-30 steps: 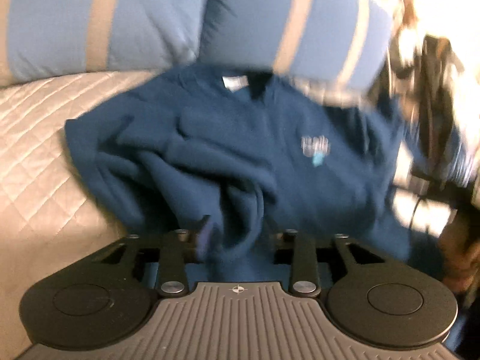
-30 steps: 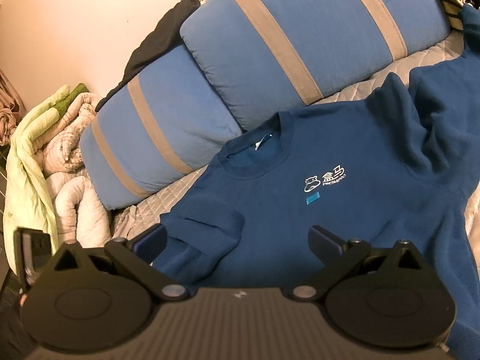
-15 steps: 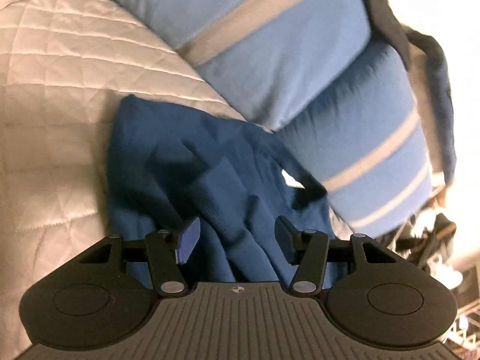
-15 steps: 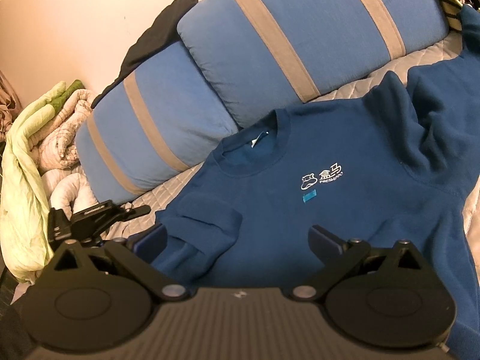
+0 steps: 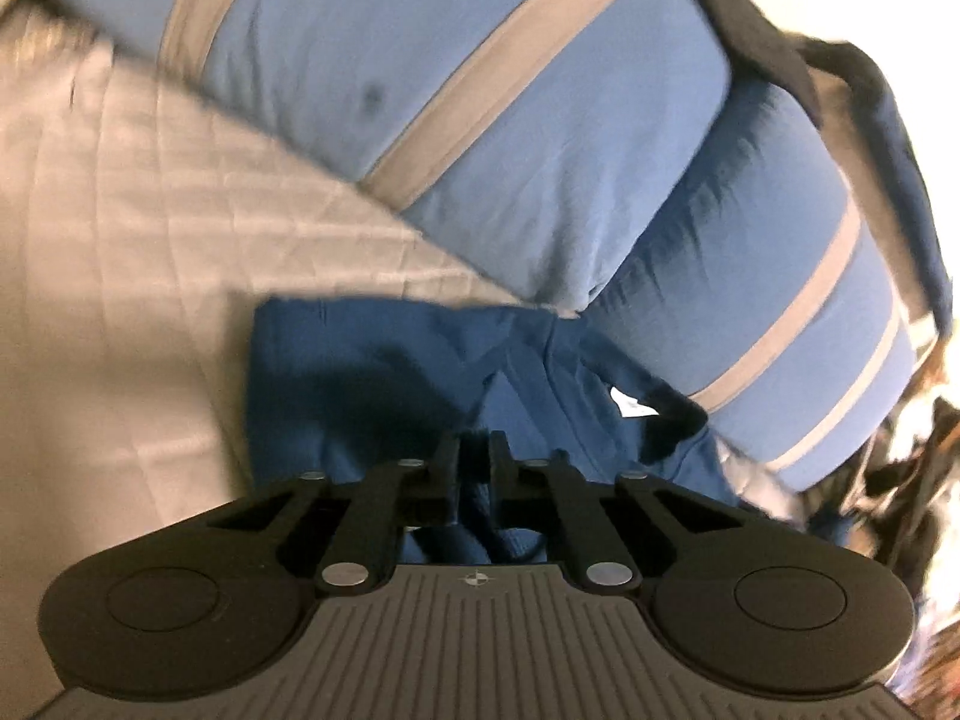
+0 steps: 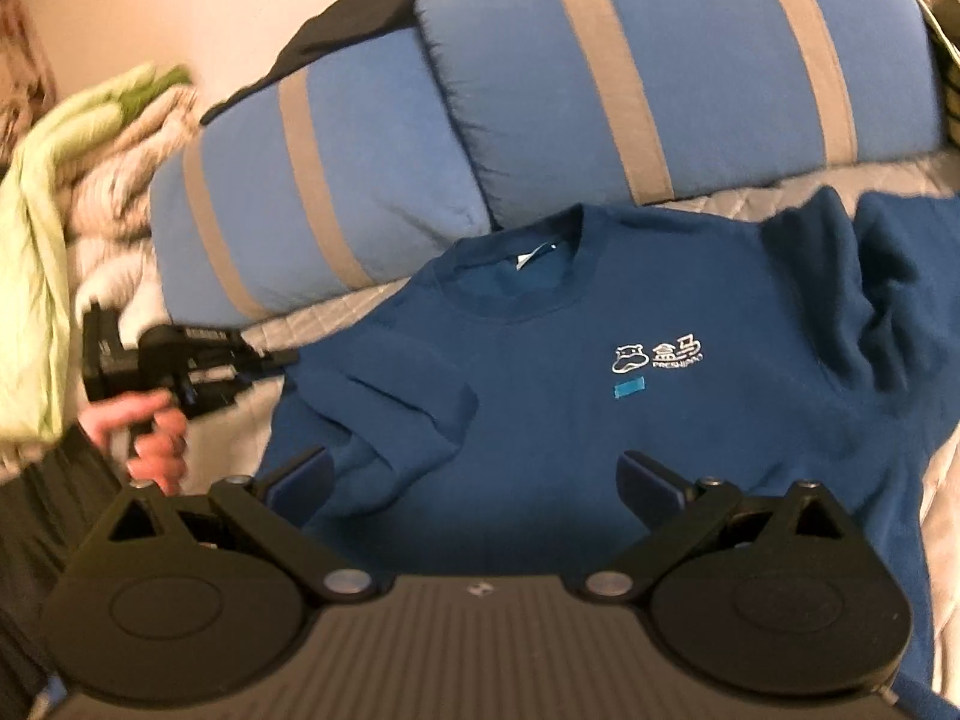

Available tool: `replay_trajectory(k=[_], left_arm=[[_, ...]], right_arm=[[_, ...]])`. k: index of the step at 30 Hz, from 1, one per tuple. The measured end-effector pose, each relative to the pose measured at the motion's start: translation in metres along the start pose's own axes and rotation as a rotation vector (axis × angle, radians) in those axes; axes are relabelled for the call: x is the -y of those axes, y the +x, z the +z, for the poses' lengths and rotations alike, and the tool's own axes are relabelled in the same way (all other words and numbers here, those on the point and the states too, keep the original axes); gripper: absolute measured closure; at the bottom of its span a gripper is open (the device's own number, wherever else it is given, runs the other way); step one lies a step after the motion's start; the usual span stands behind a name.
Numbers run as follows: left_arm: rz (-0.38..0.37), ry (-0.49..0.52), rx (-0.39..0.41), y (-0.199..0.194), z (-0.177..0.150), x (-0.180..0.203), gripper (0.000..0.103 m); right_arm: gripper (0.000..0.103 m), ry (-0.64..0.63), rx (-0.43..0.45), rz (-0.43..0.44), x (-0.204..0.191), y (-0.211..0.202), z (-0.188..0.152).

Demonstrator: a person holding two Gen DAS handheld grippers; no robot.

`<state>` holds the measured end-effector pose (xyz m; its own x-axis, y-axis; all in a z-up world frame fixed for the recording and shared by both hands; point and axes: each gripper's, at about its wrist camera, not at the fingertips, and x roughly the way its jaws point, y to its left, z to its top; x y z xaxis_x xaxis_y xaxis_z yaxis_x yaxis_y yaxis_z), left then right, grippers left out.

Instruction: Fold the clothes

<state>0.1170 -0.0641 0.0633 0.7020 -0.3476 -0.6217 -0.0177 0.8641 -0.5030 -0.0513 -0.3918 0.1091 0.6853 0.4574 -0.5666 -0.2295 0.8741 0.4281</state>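
Across the quilted bed cover [image 6: 936, 474] a navy sweatshirt [image 6: 600, 420] lies chest-up, its collar toward the head of the bed and a white logo [image 6: 657, 355] on the chest. One sleeve [image 6: 384, 420] is doubled over the body on one side; the other side bunches in folds near the cover's far edge. The left gripper [image 5: 475, 480] has its jaws pressed nearly together on a fold of the sweatshirt's fabric near the collar label [image 5: 630, 405]; from the right wrist view it shows, blurred, at the sleeve's edge with a hand [image 6: 150, 432] around its handle. The right gripper [image 6: 474, 474] hangs over the lower body of the sweatshirt, jaws spread wide, holding nothing. Two blue pillows [image 6: 690, 72] with grey stripes crowd right against the collar, a dark garment [image 6: 360, 18] draped behind them. Rumpled green and cream bedding [image 6: 54, 192] is heaped at the bed's side.
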Motion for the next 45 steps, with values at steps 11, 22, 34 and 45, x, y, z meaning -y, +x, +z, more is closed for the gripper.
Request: replay_trajectory(k=[11,22,34,45], left_arm=[[0.198,0.283,0.187,-0.074,0.021,0.043,0.095],[0.451,0.348,0.355,-0.173,0.048,0.018,0.096],[0.703,0.162,0.459,-0.266,0.023,-0.083,0.096],[0.888,-0.087,0.448,-0.298,-0.044,-0.185,0.096]], right_arm=[[0.0,-0.208,-0.008,-0.052,-0.029,0.001,-0.011],[0.0,-0.146,0.002,-0.019,-0.02,-0.004,-0.007],[0.0,-0.169,-0.046,0.061,-0.027,-0.011,-0.002],[0.0,-0.275,-0.057,0.044,-0.046,-0.037,0.002]])
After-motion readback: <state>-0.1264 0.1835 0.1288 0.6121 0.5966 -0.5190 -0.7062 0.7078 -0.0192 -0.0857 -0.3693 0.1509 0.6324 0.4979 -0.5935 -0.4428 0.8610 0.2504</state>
